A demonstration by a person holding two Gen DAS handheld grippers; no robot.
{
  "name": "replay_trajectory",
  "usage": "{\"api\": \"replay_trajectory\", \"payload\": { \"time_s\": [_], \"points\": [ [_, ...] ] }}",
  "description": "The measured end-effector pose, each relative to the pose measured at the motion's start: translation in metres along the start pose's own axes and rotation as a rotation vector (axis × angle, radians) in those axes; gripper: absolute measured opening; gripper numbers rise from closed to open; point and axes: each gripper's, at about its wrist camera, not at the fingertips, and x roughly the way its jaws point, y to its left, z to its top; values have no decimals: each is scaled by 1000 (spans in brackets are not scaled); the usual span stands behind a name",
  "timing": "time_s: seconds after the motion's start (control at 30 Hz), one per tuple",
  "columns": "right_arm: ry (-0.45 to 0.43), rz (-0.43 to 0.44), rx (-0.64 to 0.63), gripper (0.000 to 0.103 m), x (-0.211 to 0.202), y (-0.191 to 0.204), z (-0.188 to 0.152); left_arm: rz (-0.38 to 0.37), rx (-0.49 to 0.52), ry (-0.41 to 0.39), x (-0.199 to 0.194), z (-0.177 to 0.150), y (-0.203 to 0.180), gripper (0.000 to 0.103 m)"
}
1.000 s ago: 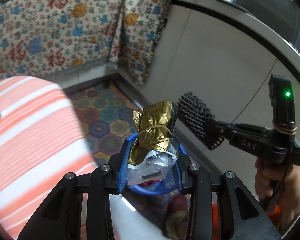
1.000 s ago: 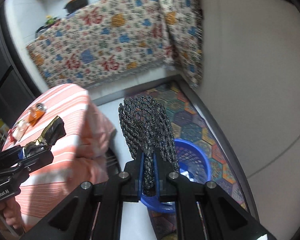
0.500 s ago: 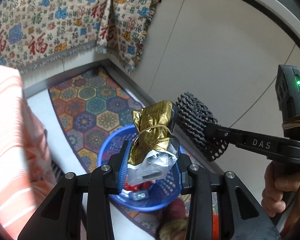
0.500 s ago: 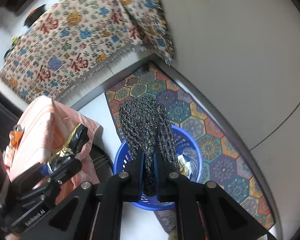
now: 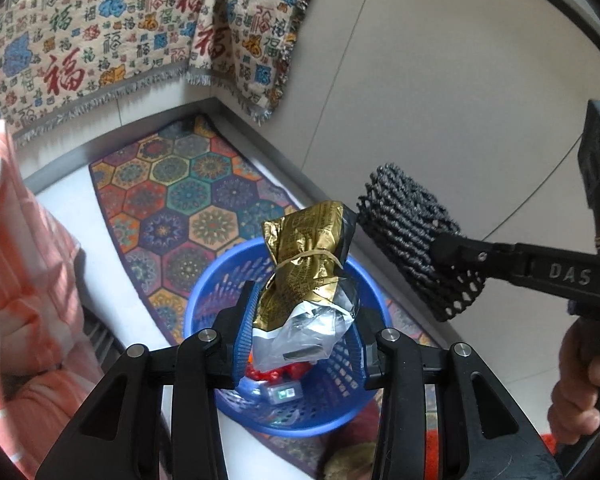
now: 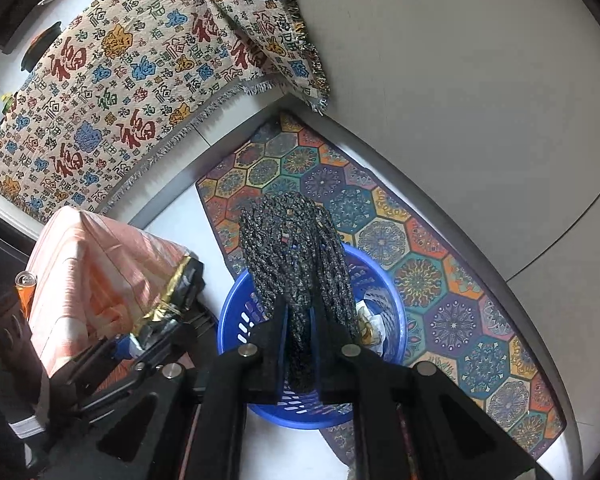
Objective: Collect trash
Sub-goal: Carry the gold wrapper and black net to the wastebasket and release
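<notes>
trash in both tools hangs over the round blue plastic basket (image 5: pixel 220 300): left gripper (image 5: pixel 304 320), jaws opening, pads touching a crinkled gold foil packet (image 5: pixel 304 264); right gripper (image 6: pixel 300 344) clamped on black knitted mesh (image 6: pixel 296 248). risk: mesh, near the far rim, could snag or drop onto the hexagon-patterned rug (image 6: pixel 440 248).

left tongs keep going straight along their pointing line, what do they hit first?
Most likely the blue basket below: the held gold wrapper would meet the trash inside it first. Depth is unclear.
</notes>
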Motion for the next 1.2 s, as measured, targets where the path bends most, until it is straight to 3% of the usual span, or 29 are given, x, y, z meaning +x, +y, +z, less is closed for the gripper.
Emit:
{"api": "replay_trajectory", "payload": {
  "time_s": [0.1,0.23,0.33,0.83,1.07,1.13,1.2],
  "points": [
    [-2,1,6,14,2,-1,3,2,5,10,8,2,-1,42],
    [-4,-1,11,30,4,-3,5,11,9,9,14,4,-1,56],
    [-9,-11,8,34,4,-4,6,15,2,5,16,4,2,61],
    [-23,15,-6,41,-1,1,7,39,-46,-41,-7,14,16,68],
    [-112,-48,-87,42,-25,23,10,12,-50,-94,-81,5,18,70],
    [-147,-72,-143,48,-34,38,9,27,-64,-110,-117,-9,30,80],
    [-196,-87,-215,49,-46,59,5,61,-86,-116,-145,-24,49,81]
  ]
}}
